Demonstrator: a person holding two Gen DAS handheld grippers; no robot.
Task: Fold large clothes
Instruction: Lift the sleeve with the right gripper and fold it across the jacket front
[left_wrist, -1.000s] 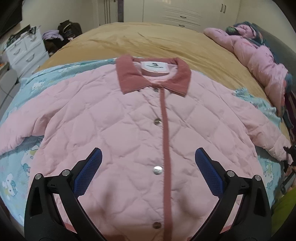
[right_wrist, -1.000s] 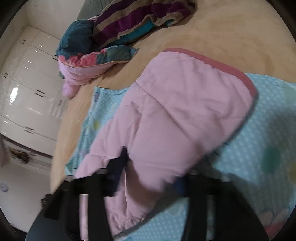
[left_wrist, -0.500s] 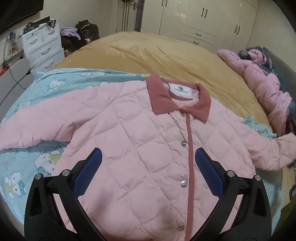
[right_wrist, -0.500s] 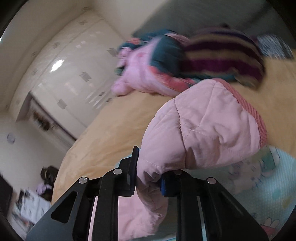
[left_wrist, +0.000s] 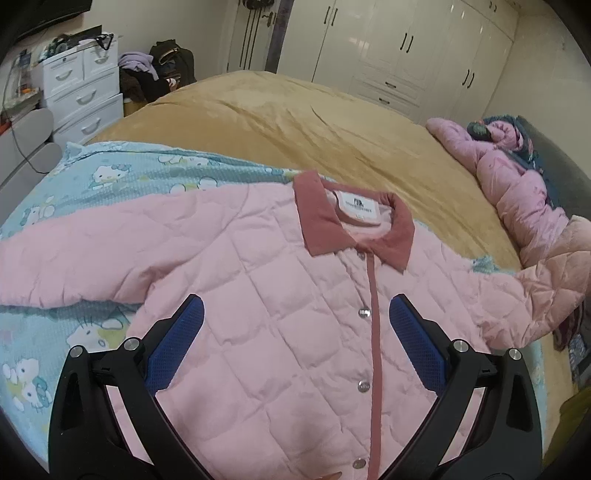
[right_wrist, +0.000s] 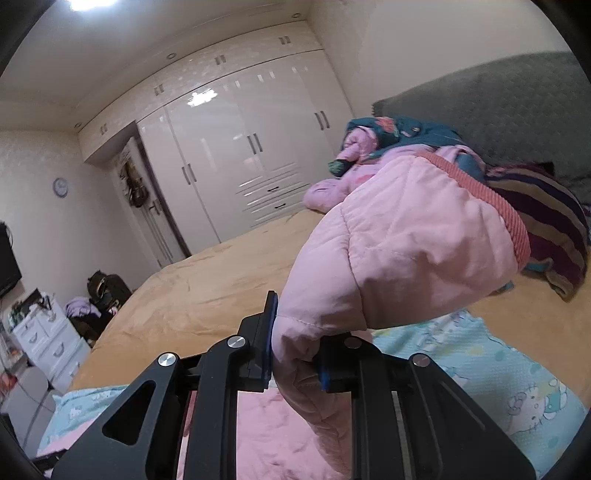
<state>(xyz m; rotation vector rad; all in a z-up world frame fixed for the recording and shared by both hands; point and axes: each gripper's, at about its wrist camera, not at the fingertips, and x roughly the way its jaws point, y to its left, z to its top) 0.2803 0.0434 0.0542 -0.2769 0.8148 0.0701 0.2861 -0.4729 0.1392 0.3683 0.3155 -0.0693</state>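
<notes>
A pink quilted jacket (left_wrist: 266, 288) with a dark pink collar (left_wrist: 321, 225) and snap buttons lies front-up on a light blue cartoon-print sheet (left_wrist: 122, 177). My left gripper (left_wrist: 295, 332) is open and empty, hovering above the jacket's chest. My right gripper (right_wrist: 295, 354) is shut on the jacket's right sleeve (right_wrist: 399, 243) and holds it lifted off the bed, the striped cuff (right_wrist: 491, 199) pointing away. In the left wrist view the lifted sleeve (left_wrist: 554, 277) shows at the right edge. The left sleeve (left_wrist: 74, 266) lies spread out flat.
The tan bedspread (left_wrist: 295, 122) stretches behind the sheet. A pile of other clothes (left_wrist: 517, 173) lies at the bed's right side by the grey headboard (right_wrist: 498, 110). White drawers (left_wrist: 81, 96) stand left, white wardrobes (right_wrist: 251, 155) at the far wall.
My right gripper has closed on the right sleeve and lifted it up off the sheet. My left gripper has drifted to the left and tilted up, still open.
</notes>
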